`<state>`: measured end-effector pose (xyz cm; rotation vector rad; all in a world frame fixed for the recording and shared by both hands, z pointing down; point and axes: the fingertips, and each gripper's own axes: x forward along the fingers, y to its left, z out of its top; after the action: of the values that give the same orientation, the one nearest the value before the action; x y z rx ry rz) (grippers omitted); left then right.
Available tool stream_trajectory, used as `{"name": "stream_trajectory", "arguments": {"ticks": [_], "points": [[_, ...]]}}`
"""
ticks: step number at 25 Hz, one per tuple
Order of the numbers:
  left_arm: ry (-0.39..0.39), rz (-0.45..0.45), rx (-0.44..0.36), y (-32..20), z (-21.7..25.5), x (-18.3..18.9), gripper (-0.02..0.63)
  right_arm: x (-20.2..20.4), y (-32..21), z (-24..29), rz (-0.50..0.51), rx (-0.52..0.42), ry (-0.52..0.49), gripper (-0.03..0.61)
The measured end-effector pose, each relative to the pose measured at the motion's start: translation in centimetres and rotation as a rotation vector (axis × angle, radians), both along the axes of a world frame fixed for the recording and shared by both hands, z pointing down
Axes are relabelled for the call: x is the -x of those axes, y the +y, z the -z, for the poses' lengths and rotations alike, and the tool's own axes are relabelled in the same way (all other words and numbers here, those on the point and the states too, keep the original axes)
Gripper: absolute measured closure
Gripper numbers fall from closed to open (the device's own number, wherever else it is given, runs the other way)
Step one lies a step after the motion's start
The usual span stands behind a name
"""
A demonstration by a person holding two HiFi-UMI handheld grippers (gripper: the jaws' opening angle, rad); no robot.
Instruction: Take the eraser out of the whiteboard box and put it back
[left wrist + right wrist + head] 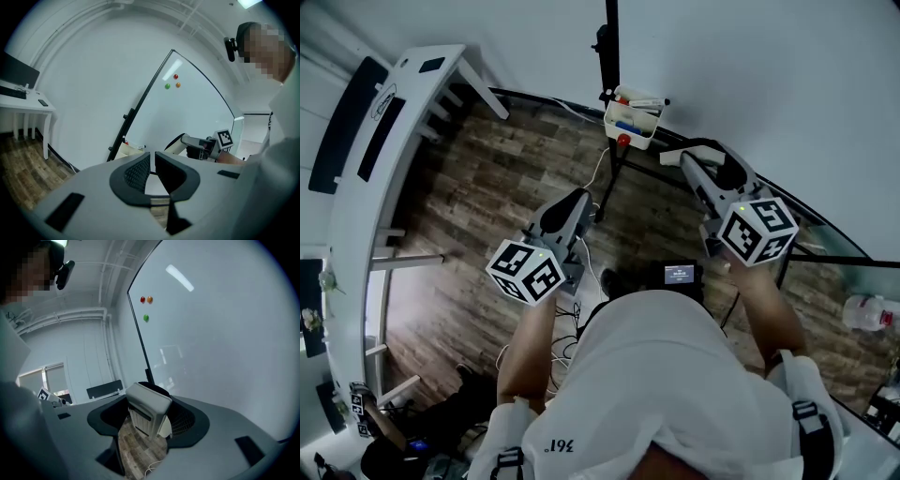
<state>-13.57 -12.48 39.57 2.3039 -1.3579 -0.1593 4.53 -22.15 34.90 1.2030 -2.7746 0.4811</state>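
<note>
One white block eraser (149, 405) sits squeezed in my right gripper (147, 420); left gripper (151, 171) closed, empty. I'd lower it level into the far white box (628, 132).

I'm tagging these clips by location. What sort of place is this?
Probably an office or meeting room: a standing whiteboard with coloured magnets on it, a white desk carrying a monitor, and wood-look flooring.

White short-sleeve tee (666, 384), black shoulder straps (814, 439); left gripper (152, 164) and right gripper (150, 416) light grey shells, black pads (136, 173), black-white marker cubes (528, 272)
</note>
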Motion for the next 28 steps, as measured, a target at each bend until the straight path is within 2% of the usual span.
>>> {"name": "stream_trajectory", "arguments": {"ticks": [14,28], "points": [[-0.033,0.021,-0.033,-4.1,1.2,1.7,0.578,2.5,-3.9,1.1,0.019,-0.049,0.046,0.301],[-0.057,-0.01,-0.018,-8.0,0.4,1.2,0.578,4.3,-7.1,-1.5,-0.001,-0.018,0.103,0.301]]}}
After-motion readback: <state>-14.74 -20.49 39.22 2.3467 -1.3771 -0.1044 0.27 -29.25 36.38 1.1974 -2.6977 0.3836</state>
